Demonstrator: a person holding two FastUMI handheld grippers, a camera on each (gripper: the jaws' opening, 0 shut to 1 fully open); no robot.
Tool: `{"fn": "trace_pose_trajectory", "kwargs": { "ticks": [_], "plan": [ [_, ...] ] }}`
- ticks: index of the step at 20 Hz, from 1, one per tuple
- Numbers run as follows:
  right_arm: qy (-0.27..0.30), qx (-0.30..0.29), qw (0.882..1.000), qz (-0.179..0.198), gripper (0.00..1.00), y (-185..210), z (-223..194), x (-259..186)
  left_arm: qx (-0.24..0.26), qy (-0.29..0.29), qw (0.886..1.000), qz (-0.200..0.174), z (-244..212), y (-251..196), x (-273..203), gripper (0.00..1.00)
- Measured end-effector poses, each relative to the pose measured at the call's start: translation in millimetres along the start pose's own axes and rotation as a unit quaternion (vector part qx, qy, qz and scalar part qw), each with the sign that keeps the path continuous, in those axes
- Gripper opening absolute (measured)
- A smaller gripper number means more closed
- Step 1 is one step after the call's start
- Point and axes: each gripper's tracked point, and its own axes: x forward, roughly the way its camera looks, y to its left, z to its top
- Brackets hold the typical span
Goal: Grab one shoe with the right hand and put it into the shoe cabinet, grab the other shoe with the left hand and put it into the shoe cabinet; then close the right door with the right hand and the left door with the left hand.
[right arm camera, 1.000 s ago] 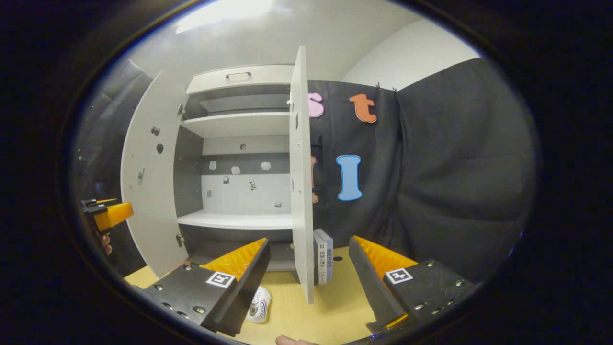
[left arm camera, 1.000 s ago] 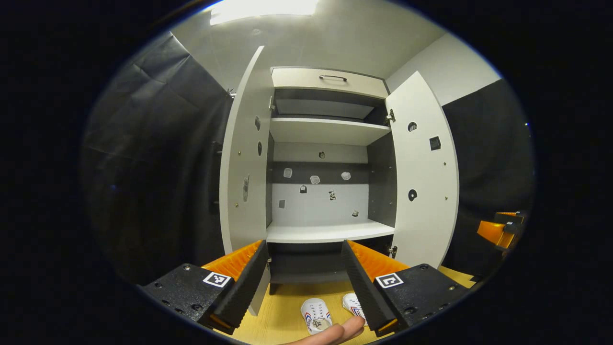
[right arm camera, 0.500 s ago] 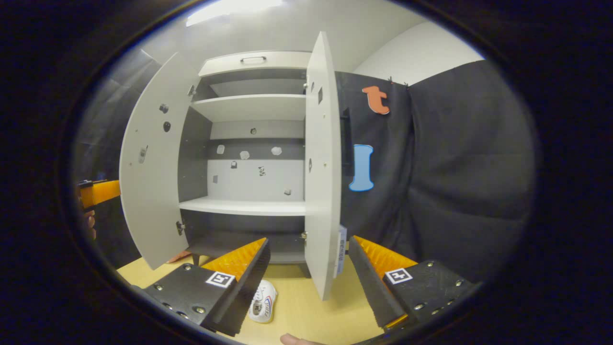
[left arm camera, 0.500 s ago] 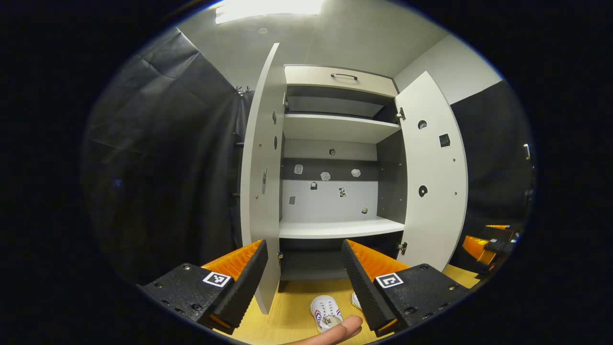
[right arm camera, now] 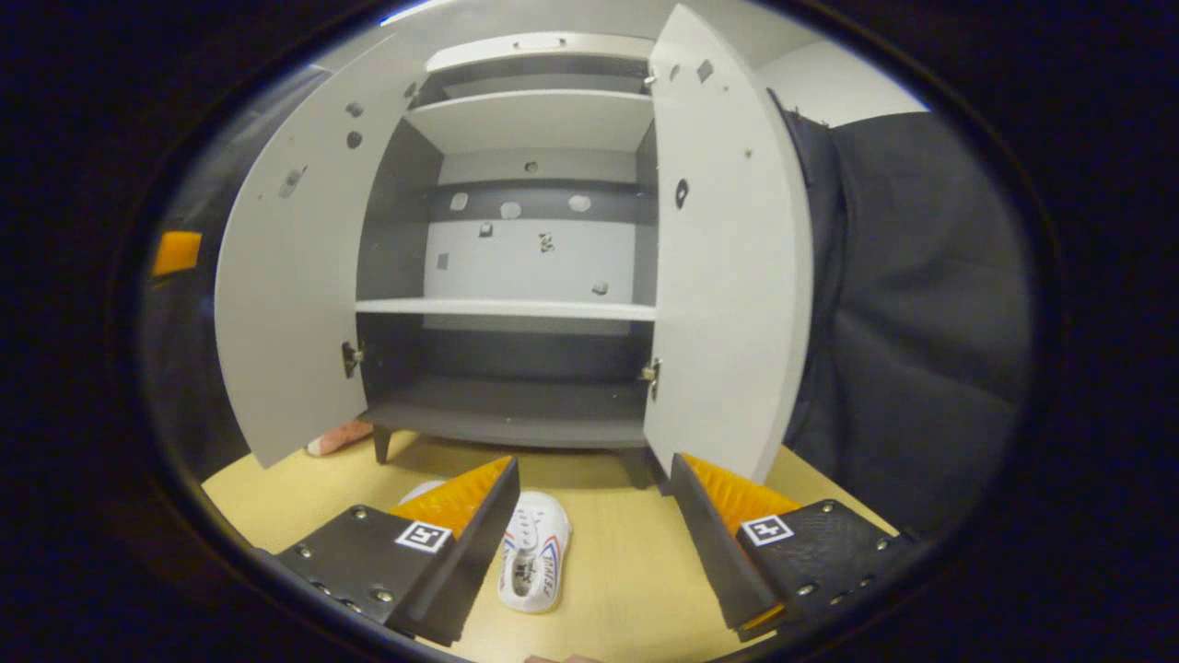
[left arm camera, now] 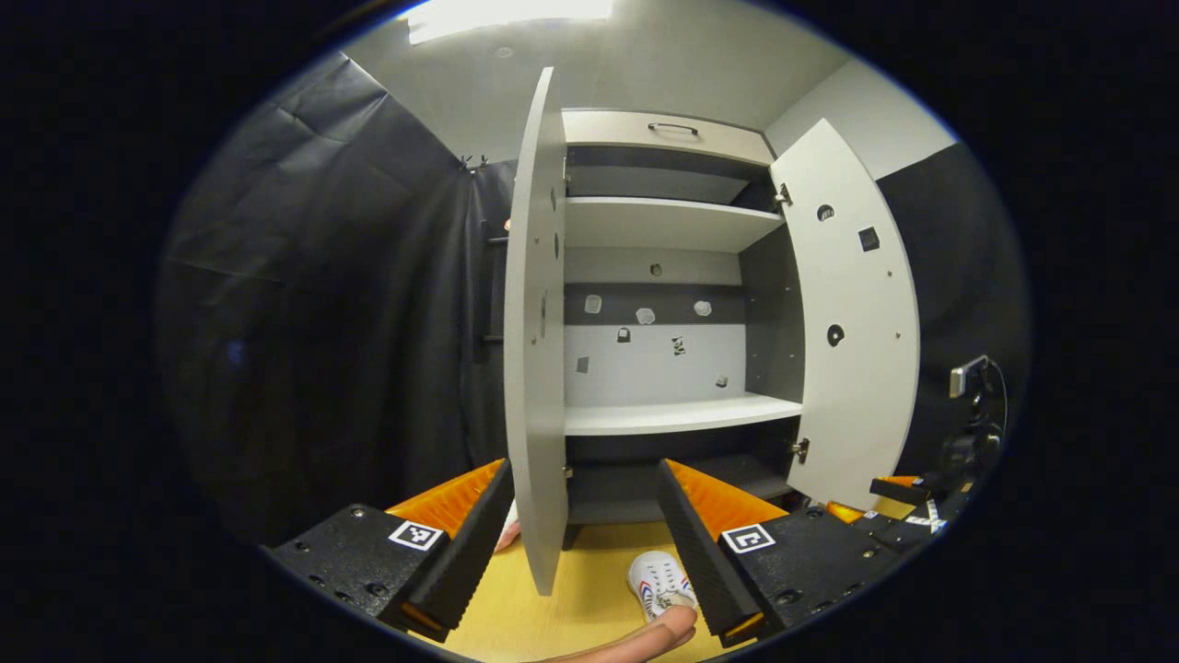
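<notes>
The white shoe cabinet [right arm camera: 516,308] stands with its left door [right arm camera: 285,276] and right door [right arm camera: 728,276] swung open, shelves bare. A white shoe [right arm camera: 534,562] lies on the yellow floor in front of it, just right of my right gripper's [right arm camera: 594,543] left finger; that gripper is open, above the floor. A second white shape [right arm camera: 424,491] peeks from behind that finger. In the left gripper view my left gripper [left arm camera: 585,543] is open, facing the left door [left arm camera: 534,368] edge-on, with a shoe [left arm camera: 659,585] low beside its right finger. The right gripper [left arm camera: 898,493] shows far right.
The cabinet's dark bottom shelf [right arm camera: 516,405] sits a little above the wooden floor [right arm camera: 608,599]. A pinkish thing [right arm camera: 336,437] lies under the left door. Black cloth walls stand on both sides. A fingertip [left arm camera: 649,637] rests low between the left fingers. A socket with cable [left arm camera: 967,378] hangs right.
The right gripper has tipped down and come in front of the cabinet, so the shoe sits larger beside its left finger. The left gripper has shifted left, bringing the left door edge-on.
</notes>
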Motion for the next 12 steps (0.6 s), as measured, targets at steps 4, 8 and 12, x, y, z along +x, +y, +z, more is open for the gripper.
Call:
{"fn": "trace_pose_trajectory", "kwargs": {
  "ticks": [4,8,12],
  "plan": [
    [0.075,0.011,0.996,0.040,0.99,39,-68,27,0.001,0.004,1.000,-0.005,-8,4,-1,0.94],
    [0.142,0.042,0.987,0.058,0.95,64,-124,48,0.003,0.002,1.000,-0.008,-11,8,0,0.94],
    [0.208,0.086,0.972,0.064,0.75,84,-169,63,0.002,0.009,1.000,-0.009,-20,10,2,0.94]
  ]
}}
